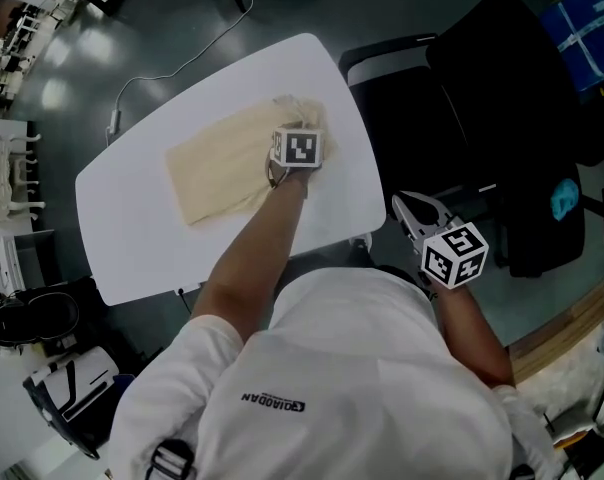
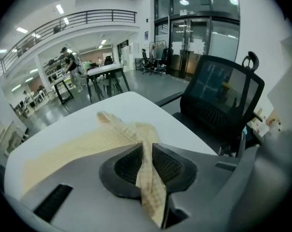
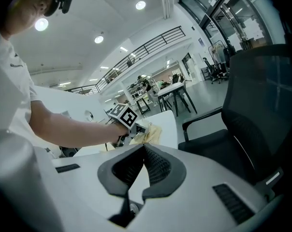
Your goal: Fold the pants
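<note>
The left tool [image 1: 276, 174] had its jaws nearly together, pinching a gathered end of the cream pants [image 1: 222, 166] near the table's [image 1: 132, 243] edge beside the chair [image 1: 502, 118], probably to lay that fold flat. The right tool [image 1: 414, 211] hung off the table's near corner, jaws together and empty, likely kept clear of the cloth.

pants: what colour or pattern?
The pants are pale cream-yellow with a fine check, clearest in the left gripper view.
</note>
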`<state>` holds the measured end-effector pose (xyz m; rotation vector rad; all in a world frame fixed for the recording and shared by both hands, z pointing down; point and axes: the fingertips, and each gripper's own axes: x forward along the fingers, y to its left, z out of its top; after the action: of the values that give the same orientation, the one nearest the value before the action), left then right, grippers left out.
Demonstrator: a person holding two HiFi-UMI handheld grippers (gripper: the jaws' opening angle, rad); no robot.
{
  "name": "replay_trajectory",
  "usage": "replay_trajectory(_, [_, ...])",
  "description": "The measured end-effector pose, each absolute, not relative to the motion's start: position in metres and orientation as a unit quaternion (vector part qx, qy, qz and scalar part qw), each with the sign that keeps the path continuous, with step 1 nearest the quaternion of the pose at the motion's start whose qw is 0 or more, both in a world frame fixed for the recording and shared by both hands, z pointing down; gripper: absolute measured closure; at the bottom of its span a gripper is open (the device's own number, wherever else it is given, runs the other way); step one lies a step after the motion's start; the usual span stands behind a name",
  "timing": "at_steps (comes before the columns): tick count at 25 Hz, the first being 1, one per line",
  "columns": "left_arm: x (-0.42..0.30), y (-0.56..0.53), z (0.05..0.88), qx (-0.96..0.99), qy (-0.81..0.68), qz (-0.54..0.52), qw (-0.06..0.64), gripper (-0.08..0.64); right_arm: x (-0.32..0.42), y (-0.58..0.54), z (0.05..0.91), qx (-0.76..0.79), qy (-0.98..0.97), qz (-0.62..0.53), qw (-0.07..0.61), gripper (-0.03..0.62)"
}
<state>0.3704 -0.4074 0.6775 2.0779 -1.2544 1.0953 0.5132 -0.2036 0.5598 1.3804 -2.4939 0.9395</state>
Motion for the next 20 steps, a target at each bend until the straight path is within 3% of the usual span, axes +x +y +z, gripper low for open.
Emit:
replay_trajectory(4, [0.383,-0.403,0.683,0.759,-0.438,0.447,0.180,0.388,0.516,-0.202,0.565,0.459,-0.826,0.319,0.071,0.574])
replay_trajectory(7, [0.392,-0.398,0.680,0.767,-0.424,0.457,0.153,0.363,0.516,-0.201,0.567,0.459,-0.826,0.321,0.070,0.574])
replay_trajectory(10, [0.405,-0.392,0.669,0.781,-0.408,0.456,0.123,0.362,0.514,-0.204,0.565,0.453,-0.830,0.318,0.069,0.574])
replay_trajectory(20, [0.390,-0.380,0.622,0.799,-0.427,0.393,0.160,0.418,0.487,-0.217,0.546,0.419,-0.857,0.291,0.072,0.574])
